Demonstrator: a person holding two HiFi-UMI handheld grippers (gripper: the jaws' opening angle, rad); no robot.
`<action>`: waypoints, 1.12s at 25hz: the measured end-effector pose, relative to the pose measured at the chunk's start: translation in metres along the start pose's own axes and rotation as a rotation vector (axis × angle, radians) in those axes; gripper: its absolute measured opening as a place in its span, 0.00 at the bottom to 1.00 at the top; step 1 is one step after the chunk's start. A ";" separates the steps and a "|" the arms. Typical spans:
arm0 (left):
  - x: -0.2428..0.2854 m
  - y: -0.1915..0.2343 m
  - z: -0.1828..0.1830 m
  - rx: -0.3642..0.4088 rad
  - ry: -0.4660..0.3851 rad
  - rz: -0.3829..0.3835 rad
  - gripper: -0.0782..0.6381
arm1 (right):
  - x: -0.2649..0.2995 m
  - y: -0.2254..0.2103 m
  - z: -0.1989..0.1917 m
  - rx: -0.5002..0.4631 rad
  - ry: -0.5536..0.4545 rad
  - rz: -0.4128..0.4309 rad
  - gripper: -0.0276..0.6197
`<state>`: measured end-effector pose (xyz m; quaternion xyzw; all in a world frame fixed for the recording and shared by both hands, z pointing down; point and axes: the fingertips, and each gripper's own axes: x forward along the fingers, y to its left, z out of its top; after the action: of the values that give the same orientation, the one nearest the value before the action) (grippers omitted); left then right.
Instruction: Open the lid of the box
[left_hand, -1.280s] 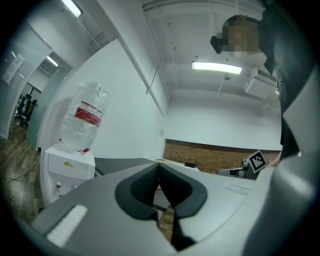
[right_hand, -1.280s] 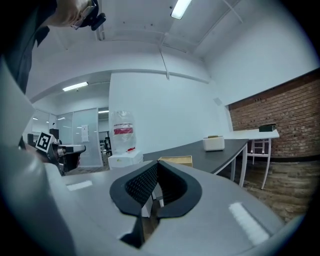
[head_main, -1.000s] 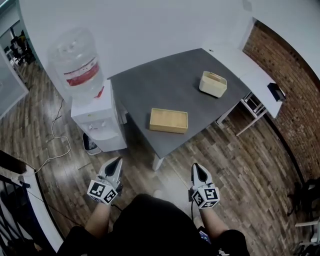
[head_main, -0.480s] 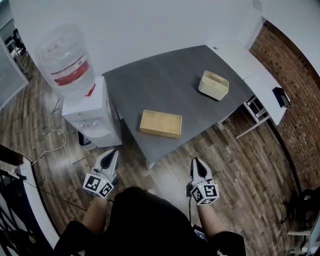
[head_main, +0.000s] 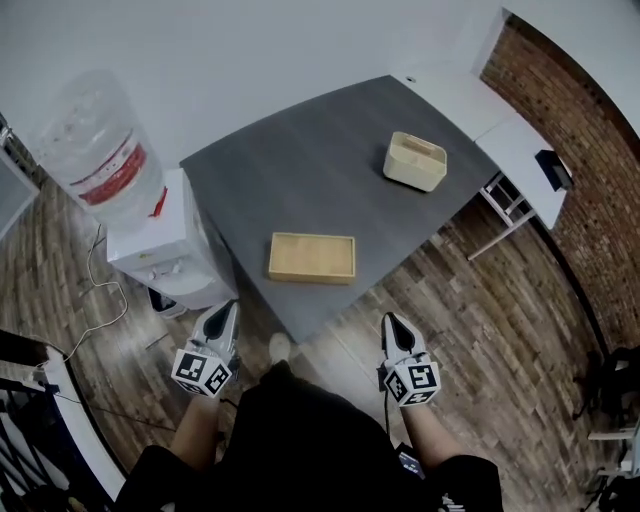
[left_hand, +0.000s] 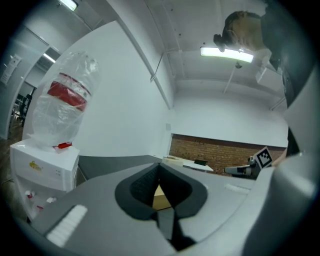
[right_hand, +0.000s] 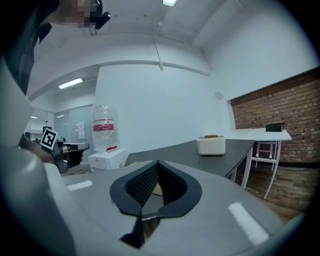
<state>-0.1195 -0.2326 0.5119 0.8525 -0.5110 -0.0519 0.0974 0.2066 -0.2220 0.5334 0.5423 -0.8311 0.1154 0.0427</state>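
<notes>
Seen from the left claw (left_hand: 159, 167), the wooden box (left_hand: 160, 199) is only a sliver behind the closed jaws; the right claw (right_hand: 158, 163) hides it likewise. From above, its lid seam is too small to tell, as is the small black thing (head_main: 553, 168) on the white desk (head_main: 510, 140)

Left gripper (head_main: 228, 306), right gripper (head_main: 390, 319) nearer table (head_main: 330, 170) edge; box (head_main: 311, 257) closer ahead; water dispenser (head_main: 160, 245) seemingly shifted leftward.
</notes>
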 end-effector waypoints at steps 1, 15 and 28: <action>0.009 0.002 0.000 0.003 0.003 -0.012 0.11 | 0.004 -0.003 0.002 -0.006 0.002 -0.007 0.05; 0.105 0.048 0.005 -0.002 0.054 -0.131 0.11 | 0.086 -0.028 0.030 -0.016 0.025 -0.080 0.05; 0.131 0.065 -0.059 -0.179 0.318 -0.151 0.20 | 0.124 -0.027 0.005 0.034 0.119 -0.134 0.05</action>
<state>-0.1028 -0.3714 0.5848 0.8738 -0.4171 0.0308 0.2482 0.1811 -0.3441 0.5565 0.5896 -0.7869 0.1582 0.0903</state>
